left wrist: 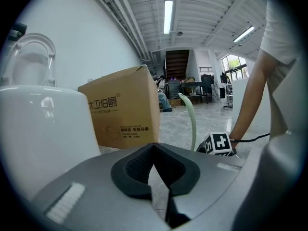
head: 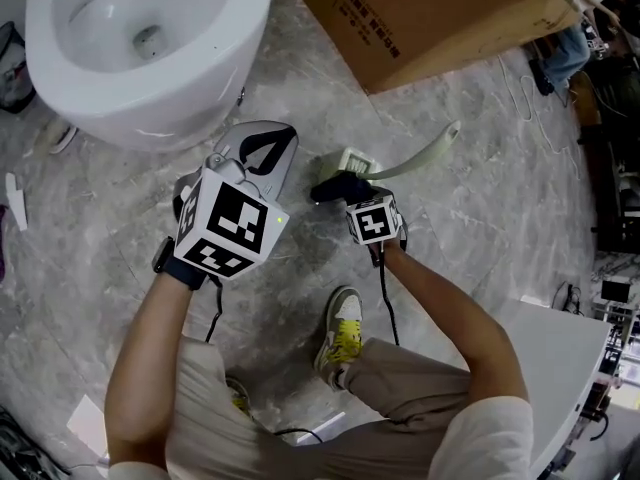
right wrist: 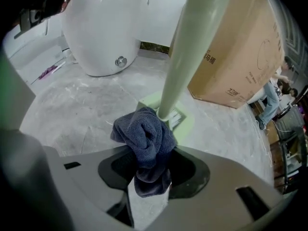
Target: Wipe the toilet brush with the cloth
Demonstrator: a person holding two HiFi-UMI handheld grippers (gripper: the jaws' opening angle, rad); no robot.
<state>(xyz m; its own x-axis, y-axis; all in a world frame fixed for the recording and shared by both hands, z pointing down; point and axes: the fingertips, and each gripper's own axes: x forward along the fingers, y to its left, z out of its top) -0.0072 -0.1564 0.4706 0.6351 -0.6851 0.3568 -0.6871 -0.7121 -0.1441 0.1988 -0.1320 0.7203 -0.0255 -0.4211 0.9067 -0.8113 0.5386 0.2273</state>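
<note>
In the head view, the person is holding both tools low over the grey marbled floor (head: 480, 228), close to the toilet (head: 150, 78); the right gripper (head: 340, 192) is pressing the dark cloth (head: 325, 188) against the foot of the toilet brush (head: 415, 156), whose pale green handle is slanting away to the right, below the cardboard box (head: 440, 18); the left gripper (head: 265, 148) is hanging just beside it, nearer the toilet. In the left gripper view, the jaws are meeting at their tips with nothing between them; the brush handle is rising beyond them, apart. In the right gripper view, the jaws are clamping the blue-grey cloth, which is touching the handle just above its green base.
</note>
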